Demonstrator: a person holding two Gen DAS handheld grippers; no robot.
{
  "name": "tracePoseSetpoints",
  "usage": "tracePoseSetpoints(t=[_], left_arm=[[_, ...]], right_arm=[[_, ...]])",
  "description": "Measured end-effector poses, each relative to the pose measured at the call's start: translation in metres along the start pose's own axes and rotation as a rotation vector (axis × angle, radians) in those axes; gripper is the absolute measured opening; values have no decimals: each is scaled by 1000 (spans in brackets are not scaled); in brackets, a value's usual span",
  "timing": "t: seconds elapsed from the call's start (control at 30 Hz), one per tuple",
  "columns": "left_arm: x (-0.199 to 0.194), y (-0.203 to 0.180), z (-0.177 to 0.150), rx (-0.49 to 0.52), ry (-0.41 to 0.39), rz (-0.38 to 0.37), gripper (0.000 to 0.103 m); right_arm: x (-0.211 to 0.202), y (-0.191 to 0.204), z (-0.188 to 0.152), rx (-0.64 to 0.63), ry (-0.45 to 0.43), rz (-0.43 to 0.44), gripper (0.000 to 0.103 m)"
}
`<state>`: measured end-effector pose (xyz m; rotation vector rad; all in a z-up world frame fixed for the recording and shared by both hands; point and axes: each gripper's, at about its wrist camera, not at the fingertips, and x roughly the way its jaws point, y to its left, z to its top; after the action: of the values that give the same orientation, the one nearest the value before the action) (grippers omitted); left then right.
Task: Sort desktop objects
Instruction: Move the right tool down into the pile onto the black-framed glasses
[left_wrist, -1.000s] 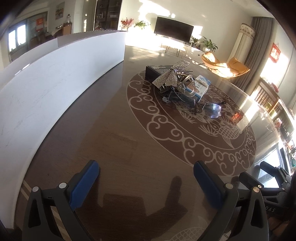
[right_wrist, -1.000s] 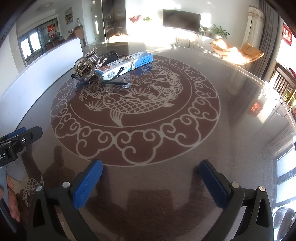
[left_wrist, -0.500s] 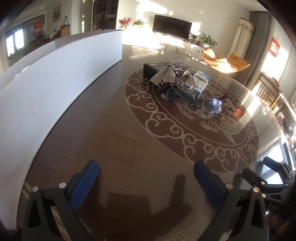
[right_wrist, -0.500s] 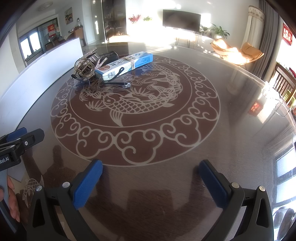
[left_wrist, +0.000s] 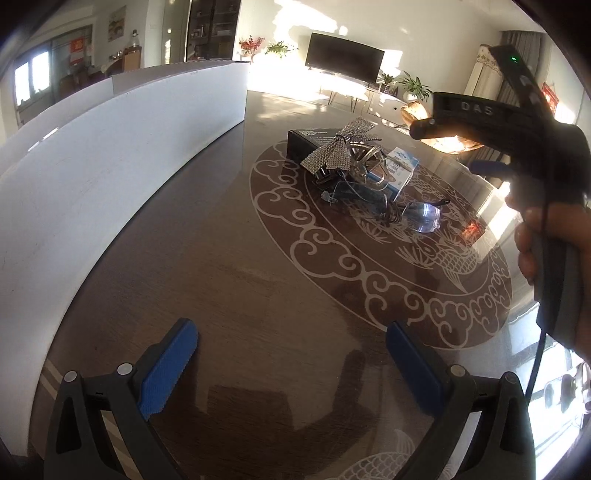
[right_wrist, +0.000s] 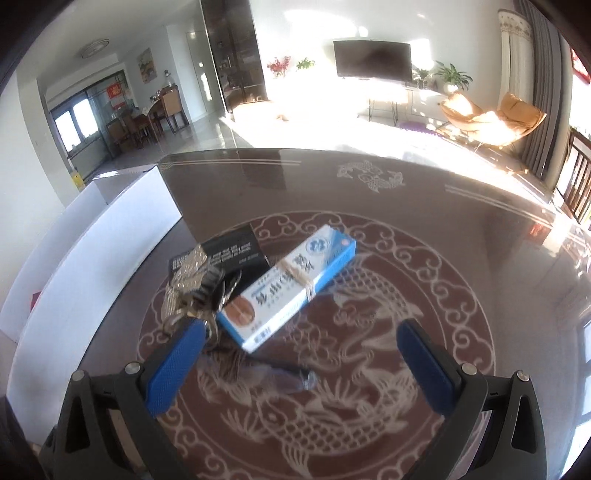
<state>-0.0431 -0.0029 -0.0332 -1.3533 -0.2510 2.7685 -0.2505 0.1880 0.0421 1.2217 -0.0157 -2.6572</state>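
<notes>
Toothpaste box (right_wrist: 288, 286) ahead, right tool (right_wrist: 299, 363) spread, raised

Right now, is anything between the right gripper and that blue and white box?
Nothing visible. The right gripper is open, and bare table lies between it and the box. Glasses lie just below the box, and a sparkly bow lies to its left.

1. A dark glass-topped table (right_wrist: 461, 229) patterned with fish and clouds is seen
2. A black box (right_wrist: 236, 251), blue-white carton (right_wrist: 291, 284), rhinestone bow (left_wrist: 334, 149) and glasses (left_wrist: 424, 218) are clustered on it
</notes>
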Motion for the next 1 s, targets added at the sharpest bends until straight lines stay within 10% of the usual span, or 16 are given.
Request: tracePoseSetpoints(t=[0.17, 0.4, 0.77, 1.0], left_arm=[[0, 1, 0, -2, -2, -3, 103], [1, 1, 0, -2, 0, 0, 103], [2, 5, -1, 1, 2, 0, 103], [4, 3, -1, 6, 4, 7, 103]], right_arm=[[45, 27, 31, -46, 56, -19, 103], [29, 69, -18, -269, 183, 386, 102], [43, 45, 12, -12, 128, 387, 103], [42, 82, -8, -80, 305, 753, 102]])
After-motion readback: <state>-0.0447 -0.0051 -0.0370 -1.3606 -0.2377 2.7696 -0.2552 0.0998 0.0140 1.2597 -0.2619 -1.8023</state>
